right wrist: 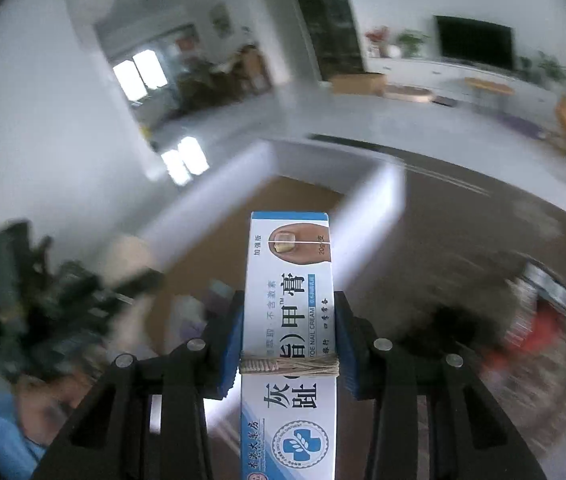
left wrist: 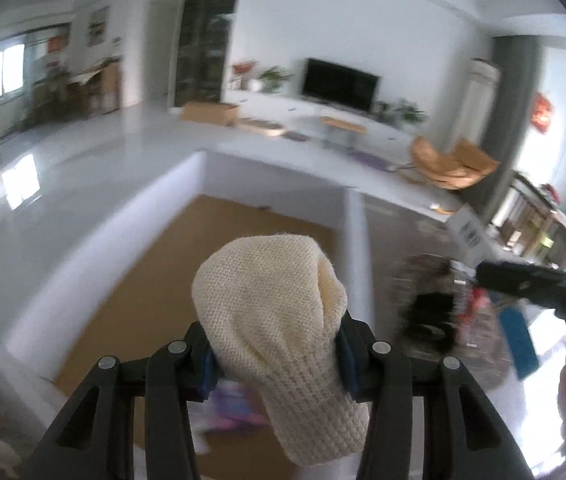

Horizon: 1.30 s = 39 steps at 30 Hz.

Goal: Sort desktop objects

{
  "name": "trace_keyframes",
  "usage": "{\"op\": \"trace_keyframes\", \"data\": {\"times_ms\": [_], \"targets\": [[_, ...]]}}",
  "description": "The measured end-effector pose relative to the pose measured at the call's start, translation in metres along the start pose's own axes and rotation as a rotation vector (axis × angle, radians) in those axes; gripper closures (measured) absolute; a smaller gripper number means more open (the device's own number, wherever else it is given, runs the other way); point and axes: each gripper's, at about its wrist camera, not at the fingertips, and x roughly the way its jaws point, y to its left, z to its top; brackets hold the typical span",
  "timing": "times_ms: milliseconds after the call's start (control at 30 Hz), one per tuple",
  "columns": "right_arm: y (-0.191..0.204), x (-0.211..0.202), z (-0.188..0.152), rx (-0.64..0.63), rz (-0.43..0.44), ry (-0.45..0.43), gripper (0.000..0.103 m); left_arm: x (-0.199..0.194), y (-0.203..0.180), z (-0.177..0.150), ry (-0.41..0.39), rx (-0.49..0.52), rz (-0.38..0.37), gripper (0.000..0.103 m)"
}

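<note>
- The box (left wrist: 131, 264), white-walled and cardboard-floored, lies below both claws.
- The knitted sock (left wrist: 283, 320) is pinched mid-length by the left claw (left wrist: 277, 354); soft, light, it will flop.
- The ointment carton (right wrist: 289, 320), clamped by the right claw (right wrist: 289, 342), looks stiff, light, crushable.

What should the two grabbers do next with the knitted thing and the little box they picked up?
Probably carry both over the white-walled tray and lower them in. The left gripper is shut on the cream knitted piece, and the right gripper is shut on the nail cream box. Both are held up in the air, with the tray's brown floor showing just ahead.
</note>
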Motion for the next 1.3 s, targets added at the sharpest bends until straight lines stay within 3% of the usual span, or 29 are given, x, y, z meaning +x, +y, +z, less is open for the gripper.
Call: {"op": "trace_keyframes", "data": {"times_ms": [200, 333, 367, 433, 500, 633, 733, 867, 933, 967, 1067, 1200, 1300], "targets": [[0.071, 0.089, 0.025, 0.001, 0.126, 0.058, 0.061, 0.035, 0.06, -0.001, 0.096, -0.022, 0.107, 0.055], [0.093, 0.151, 0.014, -0.044, 0.032, 0.149, 0.061, 0.053, 0.076, -0.009, 0.161, -0.019, 0.179, 0.044], [0.095, 0.163, 0.009, -0.046, 0.007, 0.183, 0.06, 0.056, 0.078, -0.012, 0.173, -0.015, 0.194, 0.035], [0.095, 0.181, 0.0, -0.039, -0.025, 0.232, 0.052, 0.07, 0.079, -0.014, 0.185, -0.004, 0.258, 0.031], [0.092, 0.185, -0.007, -0.035, -0.034, 0.217, 0.041, 0.068, 0.08, -0.021, 0.177, -0.006, 0.248, 0.03], [0.087, 0.153, -0.012, -0.041, -0.027, 0.088, 0.026, 0.048, 0.067, -0.025, 0.088, 0.004, 0.237, 0.029], [0.067, 0.108, -0.018, -0.054, -0.037, -0.034, 0.017, 0.023, 0.032, -0.028, 0.007, 0.015, 0.166, 0.029], [0.023, 0.032, -0.052, -0.096, -0.183, -0.176, 0.007, -0.008, -0.039, -0.037, -0.085, 0.088, 0.015, 0.024], [-0.002, 0.007, -0.077, -0.104, -0.288, -0.203, 0.001, -0.027, -0.083, -0.047, -0.133, 0.143, -0.084, 0.008], [-0.02, -0.005, -0.094, -0.099, -0.353, -0.204, 0.001, -0.035, -0.099, -0.054, -0.151, 0.163, -0.12, 0.0], [-0.076, -0.028, -0.139, -0.043, -0.501, -0.117, 0.001, -0.042, -0.154, -0.083, -0.163, 0.245, -0.223, 0.0], [-0.134, -0.044, -0.195, 0.085, -0.606, 0.003, 0.001, -0.001, -0.208, -0.126, -0.036, 0.324, -0.269, 0.0], [-0.163, -0.046, -0.217, 0.153, -0.64, 0.048, 0.001, 0.036, -0.228, -0.155, 0.066, 0.386, -0.249, 0.0]]}}
